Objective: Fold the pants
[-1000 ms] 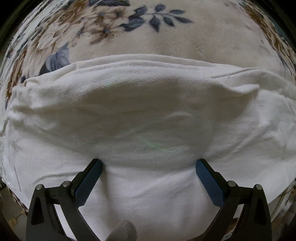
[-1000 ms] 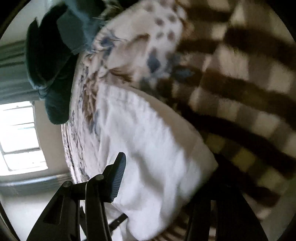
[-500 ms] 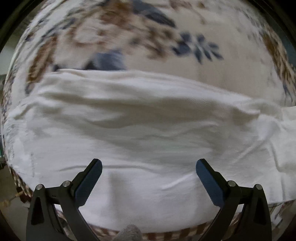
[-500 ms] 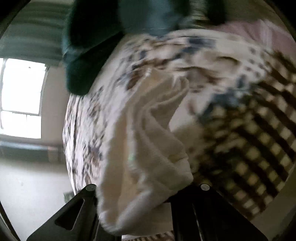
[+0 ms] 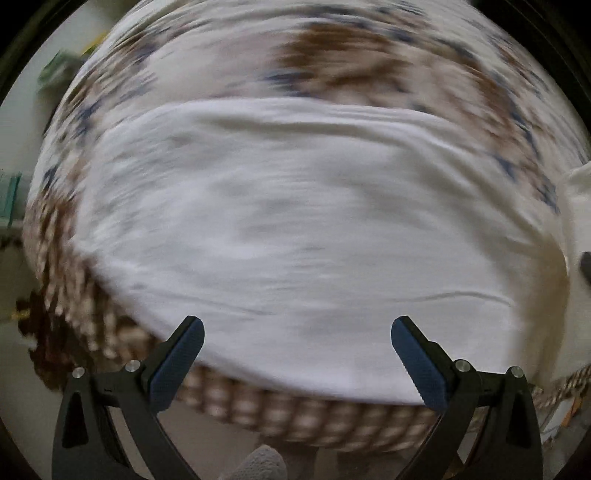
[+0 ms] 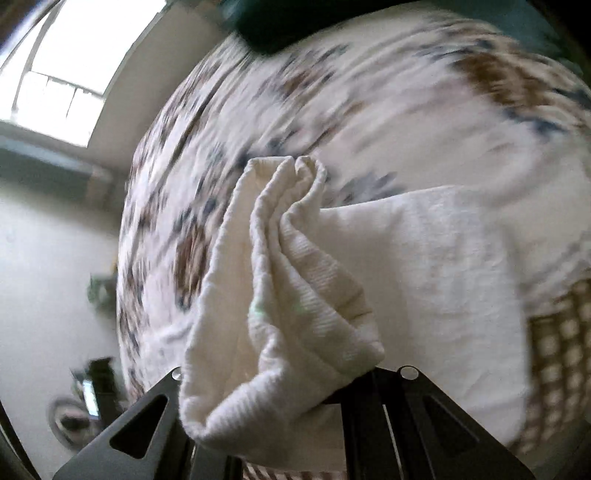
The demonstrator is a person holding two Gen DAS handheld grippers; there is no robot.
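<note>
Pants of thick white ribbed cotton (image 5: 295, 229) are lying spread across the bed, on a cream bedspread printed with brown and blue flowers (image 5: 332, 59), and I am holding one end of them bunched up in my right gripper (image 6: 291, 373). That gripper is clenching a thick wad of layered fabric, so its fingertips are lying buried under the cloth; I am judging that I am gripping the whole stack at once so the layers travel together as I carry this end over the rest for the next fold. My left gripper (image 5: 295, 354) is hovering released, jaws standing wide apart with nothing between them, above the near edge of the pants where they are reaching the brown-and-cream checked blanket (image 5: 295, 413) at the bed's side. I am guessing it is waiting there to pin or smooth the flat part.

Each camera is giving me something the other is not. The left view is showing the broad flat panel and its near edge, though blur is smearing it. The right view is showing the lifted folds, a bright window (image 6: 62, 70) and a dark teal cushion (image 6: 295, 22) at the far side of the bed
</note>
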